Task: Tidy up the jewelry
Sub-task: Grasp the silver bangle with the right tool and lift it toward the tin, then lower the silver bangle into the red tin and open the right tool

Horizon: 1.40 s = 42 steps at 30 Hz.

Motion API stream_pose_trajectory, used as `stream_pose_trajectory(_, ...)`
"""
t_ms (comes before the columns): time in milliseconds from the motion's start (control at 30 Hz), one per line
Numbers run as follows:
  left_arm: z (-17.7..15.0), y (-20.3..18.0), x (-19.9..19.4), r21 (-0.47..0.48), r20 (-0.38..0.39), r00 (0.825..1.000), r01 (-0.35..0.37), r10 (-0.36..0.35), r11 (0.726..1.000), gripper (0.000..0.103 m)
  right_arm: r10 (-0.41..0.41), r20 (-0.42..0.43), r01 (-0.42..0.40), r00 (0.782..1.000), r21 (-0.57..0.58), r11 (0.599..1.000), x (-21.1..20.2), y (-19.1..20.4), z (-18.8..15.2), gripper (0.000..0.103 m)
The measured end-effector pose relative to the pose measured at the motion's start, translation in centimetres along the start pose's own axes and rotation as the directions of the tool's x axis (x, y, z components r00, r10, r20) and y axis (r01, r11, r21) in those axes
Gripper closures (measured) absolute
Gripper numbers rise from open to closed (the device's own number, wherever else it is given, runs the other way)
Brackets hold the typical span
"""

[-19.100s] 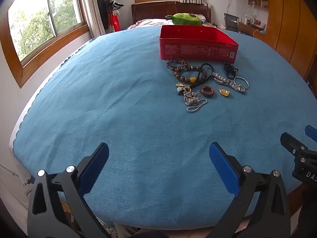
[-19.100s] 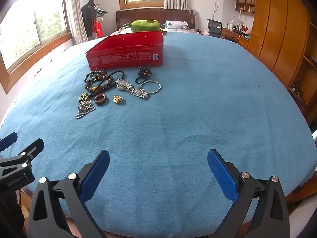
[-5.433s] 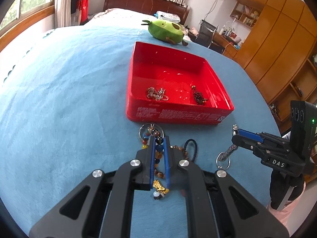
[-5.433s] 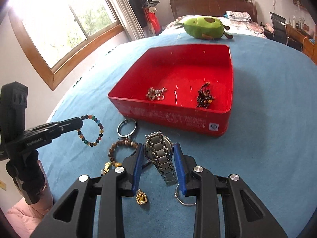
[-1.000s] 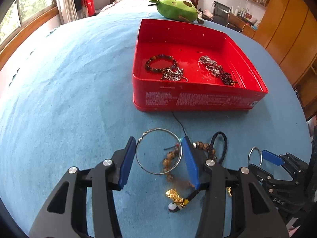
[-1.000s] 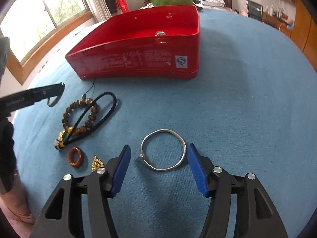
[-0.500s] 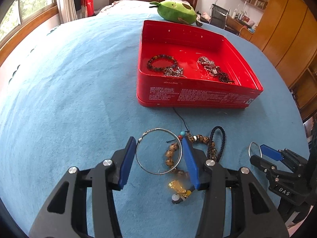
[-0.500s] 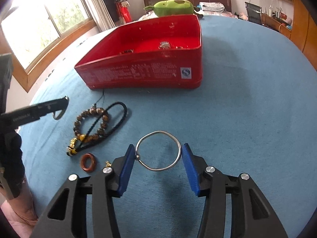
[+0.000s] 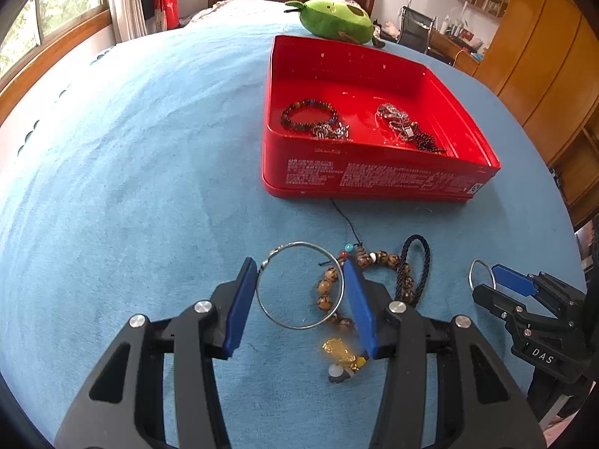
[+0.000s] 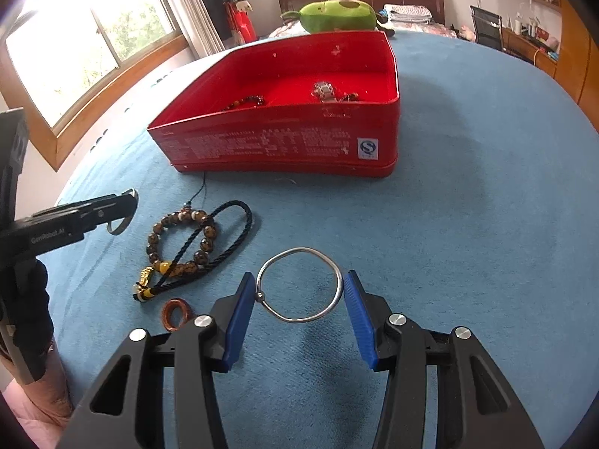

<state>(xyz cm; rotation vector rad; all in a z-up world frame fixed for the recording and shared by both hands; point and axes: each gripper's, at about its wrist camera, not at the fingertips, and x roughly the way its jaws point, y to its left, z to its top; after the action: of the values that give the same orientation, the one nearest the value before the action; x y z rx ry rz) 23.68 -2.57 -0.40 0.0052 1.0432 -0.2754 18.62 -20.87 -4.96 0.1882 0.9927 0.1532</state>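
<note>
My left gripper [image 9: 299, 292] is shut on a thin silver bangle [image 9: 279, 314] and holds it above the blue cloth. My right gripper [image 10: 299, 292] is shut on a second silver bangle [image 10: 299, 250], also lifted; it shows at the right in the left wrist view [image 9: 481, 273]. The red tin [image 9: 374, 176] [image 10: 280, 142] stands ahead, holding a beaded bracelet [image 9: 309, 116], chains and a watch [image 10: 324, 91]. On the cloth lie a brown bead bracelet [image 10: 179, 239], a black cord [image 10: 228, 232], a gold charm [image 9: 338, 351] and a brown ring [image 10: 176, 314].
A green plush toy [image 9: 333, 18] lies behind the tin. The table is covered in blue cloth [image 9: 131, 168]. A window is to the left and wooden cupboards [image 9: 543, 56] to the right.
Both grippers have risen a little with their bangles and moved nearer the tin; the tin's inside shows more in the right wrist view.
</note>
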Motion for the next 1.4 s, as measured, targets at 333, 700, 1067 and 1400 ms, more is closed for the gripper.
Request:
stream_pose_trajectory(333,0.8,-1.0,-1.7,0.02,0.035,0.999,0.007,-0.008,1.0,0.056,0.009,0.069,-0.006,0.998,-0.032,0.999,-2.8,0.3,1.8,0.054)
stream_pose_trajectory(700,5.5,-2.4,-4.1,0.044,0.12,0.993,-0.014,0.009,0.999,0.056,0.019,0.137,-0.011,0.99,-0.058,0.998,-4.8,1.0,7.7,0.054)
stream_pose_trajectory(1067,12.2,-4.2,1.7,0.017,0.074,0.997,0.016,-0.017,1.0,0.056,0.013,0.111,-0.012,0.994,-0.007,1.0,0.8,0.2,15.3,0.054)
stream_pose_trajectory(1400,15.1,-4.1,8.2,0.0,-0.007,1.0,0.002,-0.002,1.0,0.056,-0.009,0.026,0.009,1.0,0.016,1.0,7.1,-1.1,17.8,0.054)
